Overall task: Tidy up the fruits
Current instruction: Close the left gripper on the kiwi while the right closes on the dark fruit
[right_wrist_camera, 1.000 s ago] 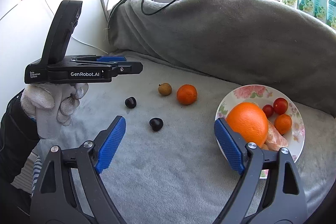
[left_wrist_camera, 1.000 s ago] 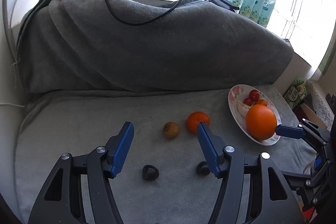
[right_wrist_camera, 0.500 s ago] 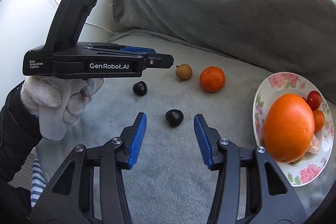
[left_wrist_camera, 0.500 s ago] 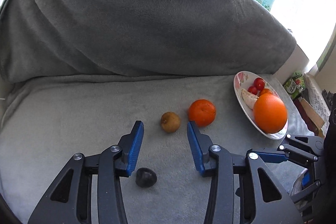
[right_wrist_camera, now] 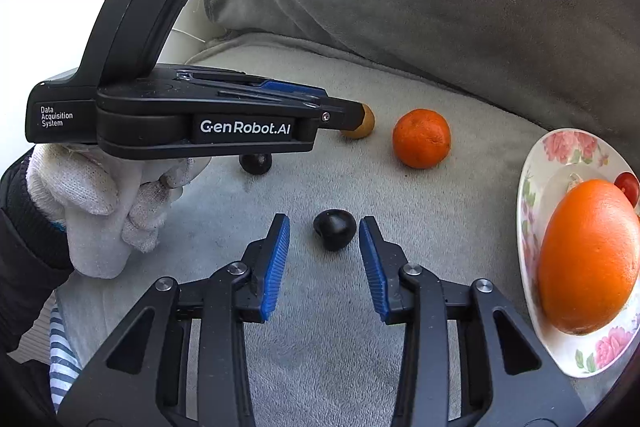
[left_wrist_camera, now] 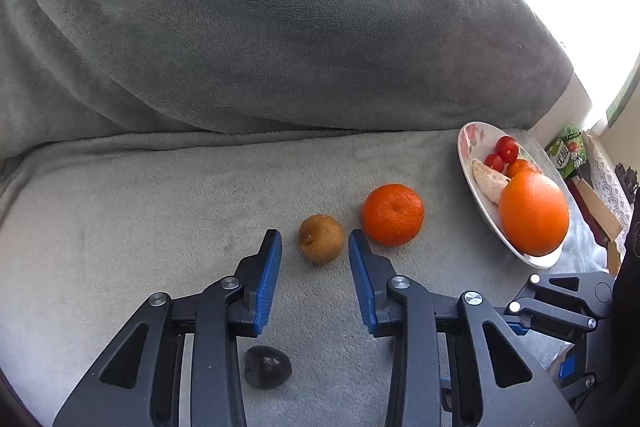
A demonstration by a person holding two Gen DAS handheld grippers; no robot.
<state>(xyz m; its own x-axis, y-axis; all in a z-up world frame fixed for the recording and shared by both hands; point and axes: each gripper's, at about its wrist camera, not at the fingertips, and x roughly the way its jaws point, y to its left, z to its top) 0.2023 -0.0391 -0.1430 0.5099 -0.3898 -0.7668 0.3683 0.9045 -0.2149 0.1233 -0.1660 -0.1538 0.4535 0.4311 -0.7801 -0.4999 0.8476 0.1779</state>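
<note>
Both grippers tilted down, left gripper [left_wrist_camera: 315, 245] jaws closing around brown fruit [left_wrist_camera: 321, 238], seemingly untouched

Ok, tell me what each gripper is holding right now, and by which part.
Nothing is held. The left gripper, jaws just closing, frames the small brown fruit without touching; the right gripper, also closing, brackets the dark fruit, gaps on both sides.

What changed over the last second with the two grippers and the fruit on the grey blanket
Both grippers came down and forward with jaws closing. The left gripper now brackets the small round brown fruit; the right gripper brackets the dark plum-like fruit. Neither is pinched yet. Unmoved: the orange tangerine, the second dark fruit, the flowered plate and its large orange.
</note>
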